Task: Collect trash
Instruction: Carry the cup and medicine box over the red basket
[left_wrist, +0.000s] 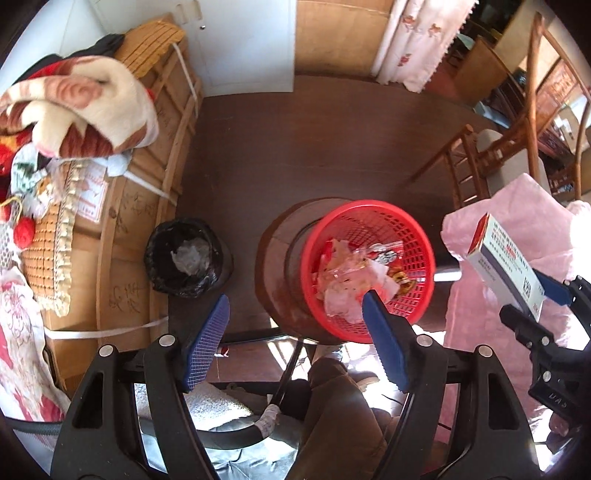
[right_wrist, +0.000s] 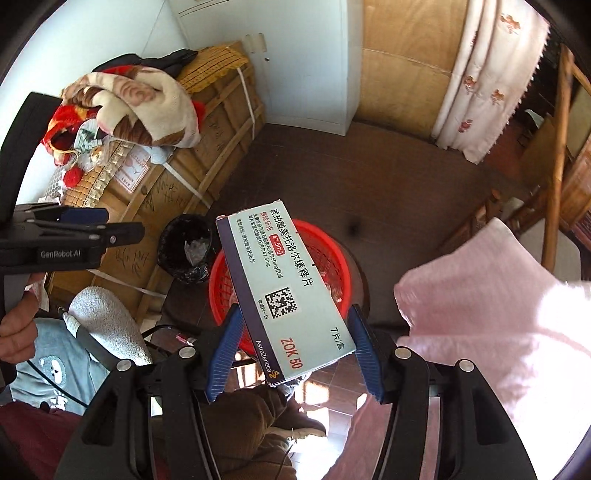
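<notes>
A red mesh basket (left_wrist: 406, 236) holding crumpled wrappers and paper (left_wrist: 354, 273) stands on a round wooden stool (left_wrist: 277, 243). My left gripper (left_wrist: 295, 297) hangs over the basket's near left side, open, with nothing between its blue fingers. My right gripper (right_wrist: 294, 308) is shut on a pale blue medicine box (right_wrist: 284, 288), which it holds tilted above the red basket (right_wrist: 332, 254). In the left wrist view the medicine box (left_wrist: 506, 266) and the right gripper (left_wrist: 532, 299) sit to the right of the basket. The left gripper (right_wrist: 118, 225) shows at the left edge of the right wrist view.
A black-bagged bin (left_wrist: 184, 258) with a clear wrapper inside stands left of the stool. Strapped wooden crates (left_wrist: 140, 206) piled with blankets fill the left side. A pink cloth (left_wrist: 517, 229) covers a surface on the right, with wooden chairs (left_wrist: 480, 155) behind. A person's legs are below.
</notes>
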